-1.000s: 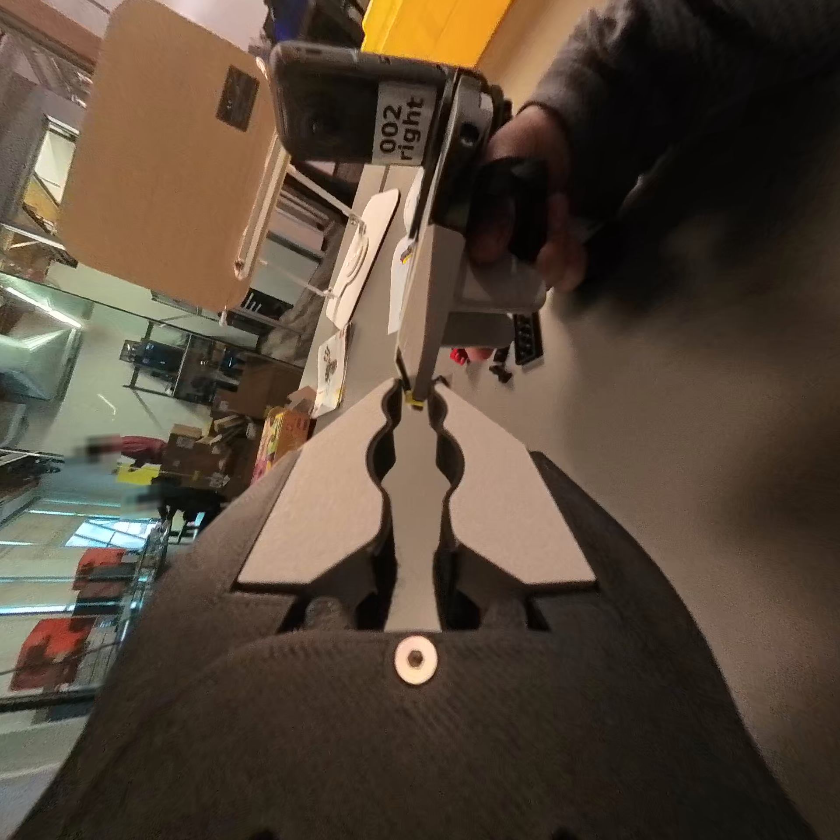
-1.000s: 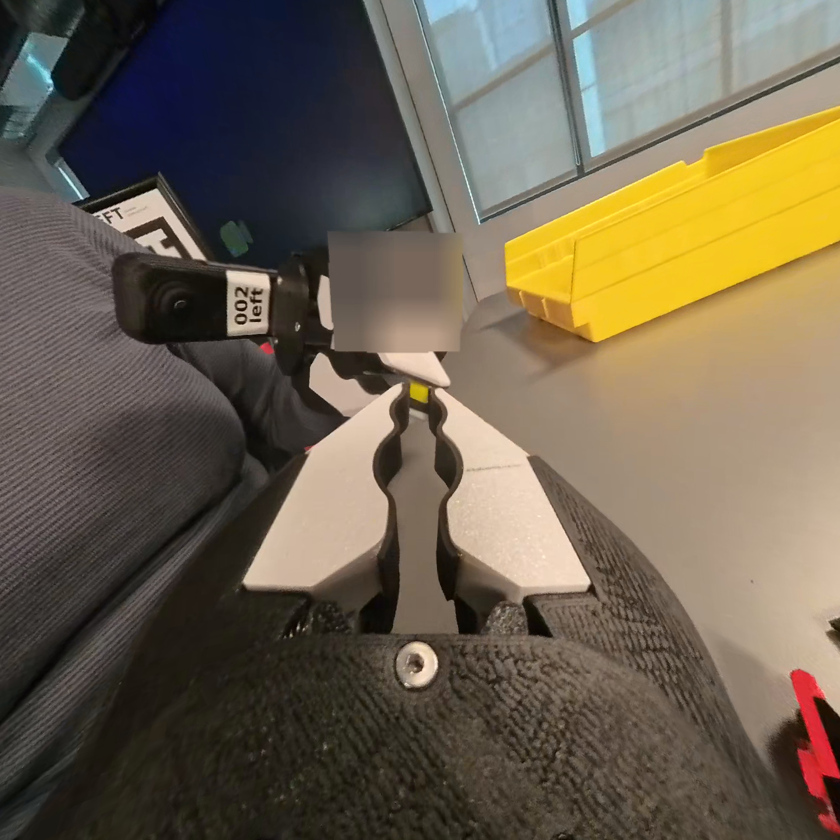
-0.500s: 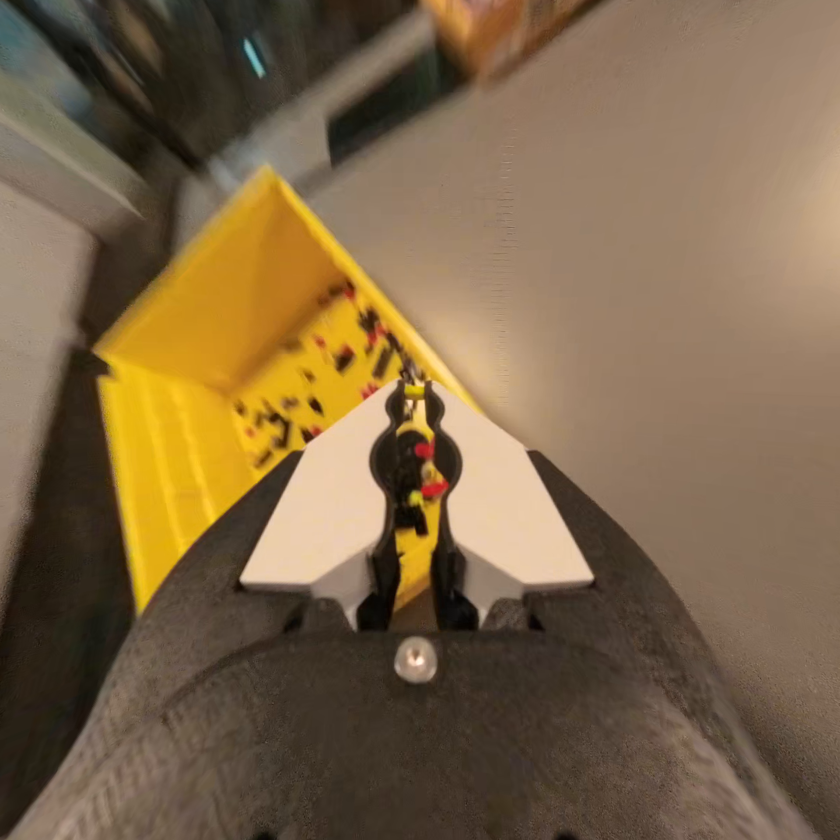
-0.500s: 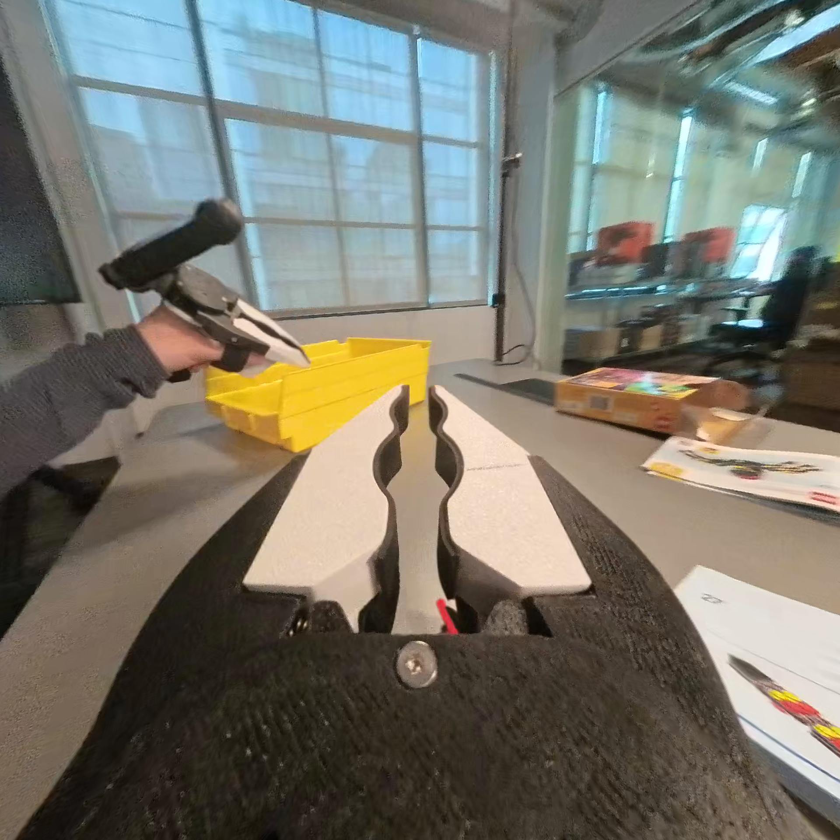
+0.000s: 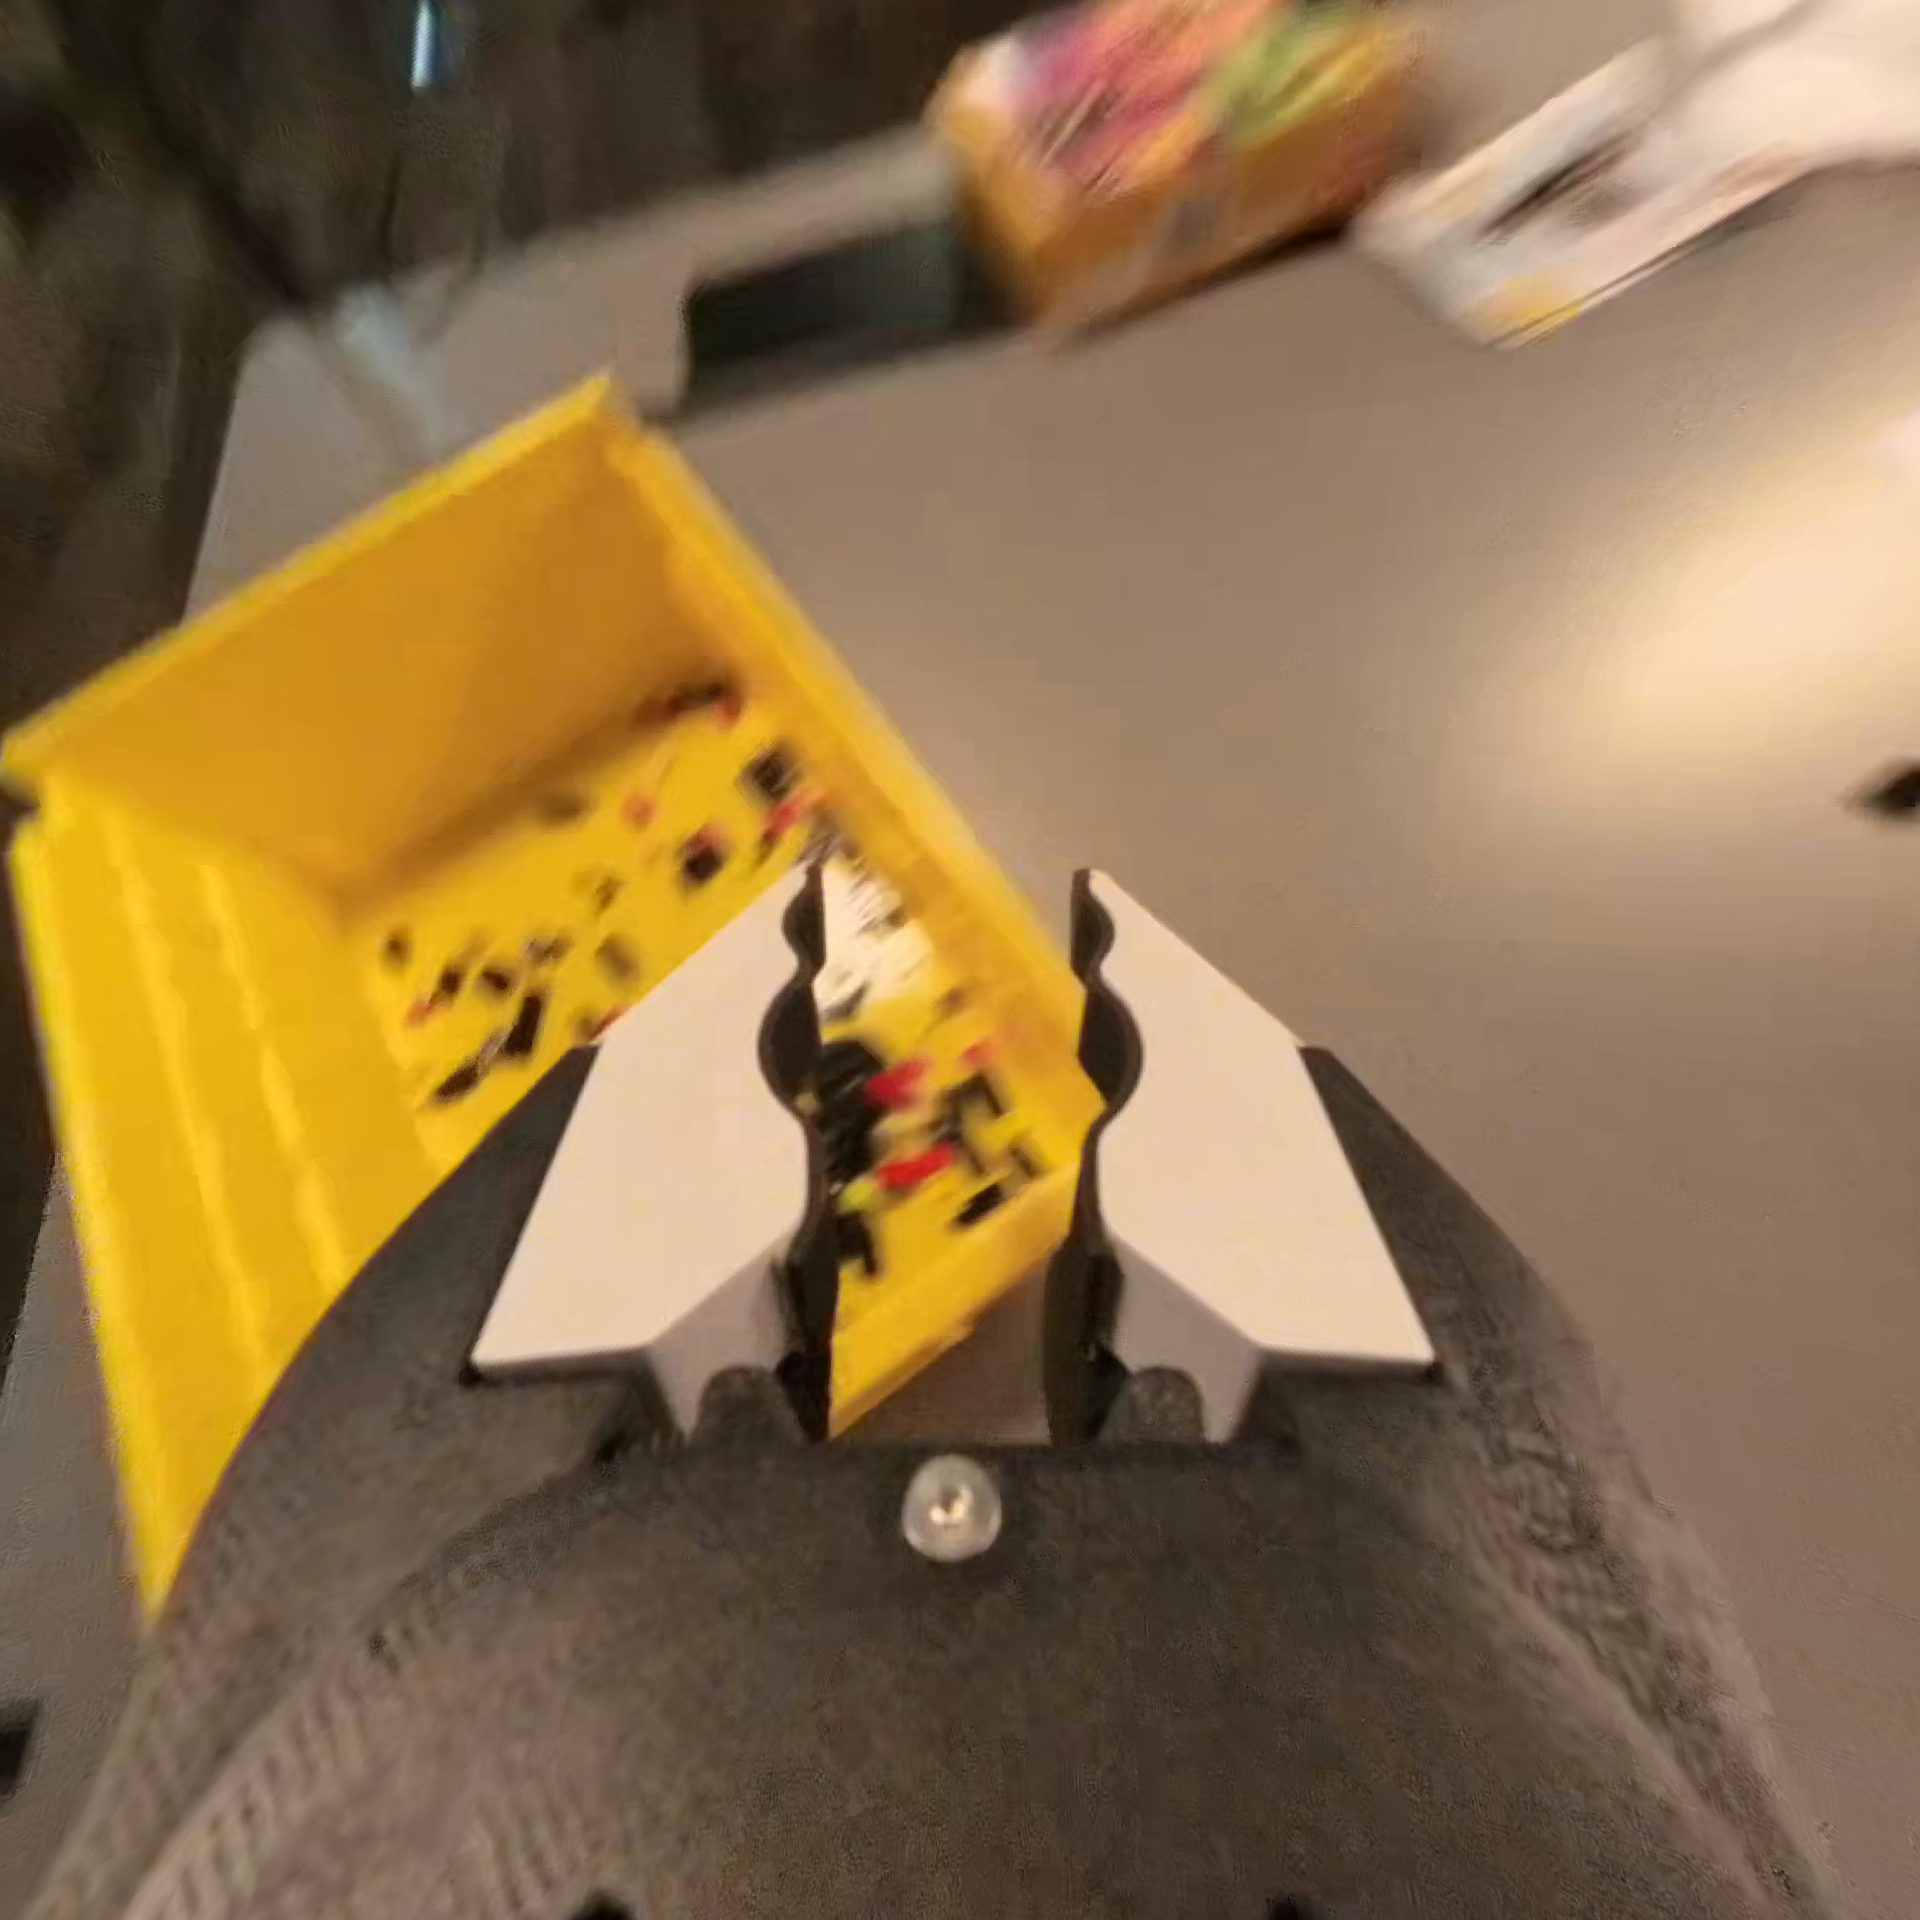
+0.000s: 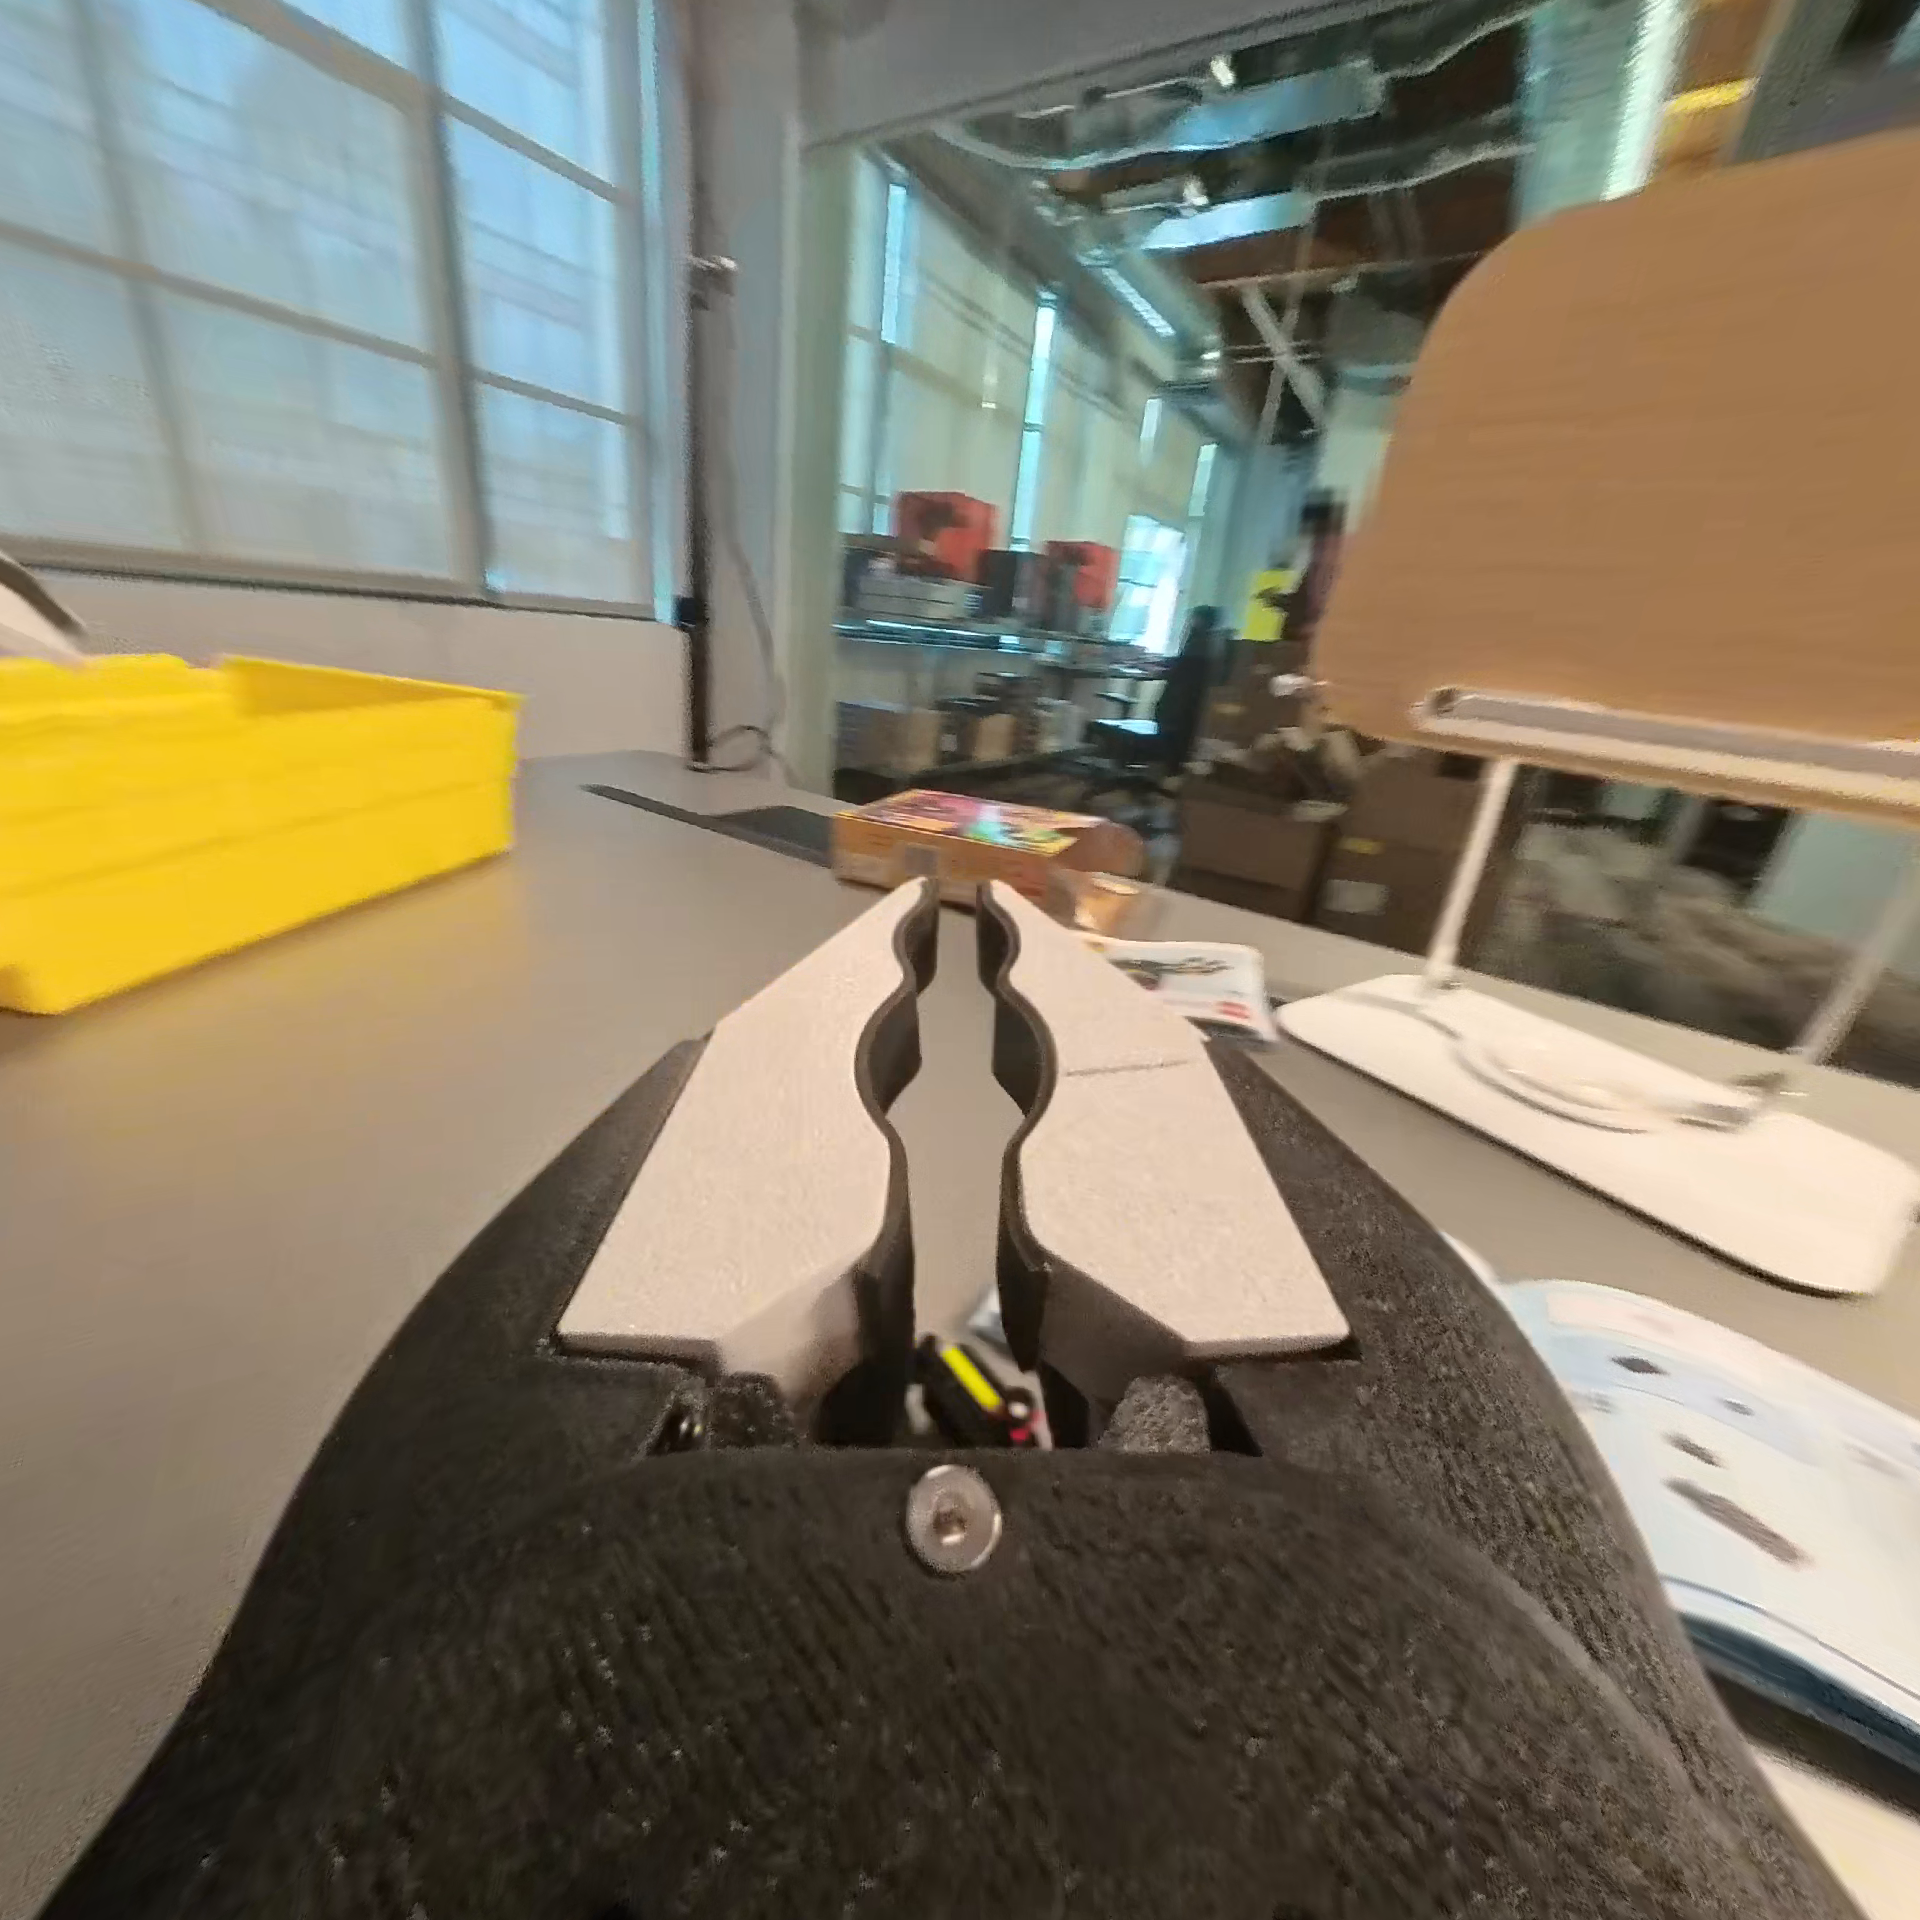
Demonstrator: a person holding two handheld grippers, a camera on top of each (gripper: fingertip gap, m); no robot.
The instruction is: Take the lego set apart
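Two grippers, both empty. Left gripper (image 5: 943, 888) hangs spread over the yellow bin (image 5: 312, 727), loose lego pieces (image 5: 894, 1122) below at twelve o'clock. Right gripper (image 6: 954, 902) has only a narrow gap; remaining lego set (image 6: 966, 1387) sits under it at six o'clock, so right looks nearer.

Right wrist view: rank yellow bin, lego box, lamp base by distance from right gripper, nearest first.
From the right gripper:
1. Lego box, just ahead past the fingertips.
2. Lamp base, to the right.
3. Yellow bin, far left.
Lamp base and bin are close to call.
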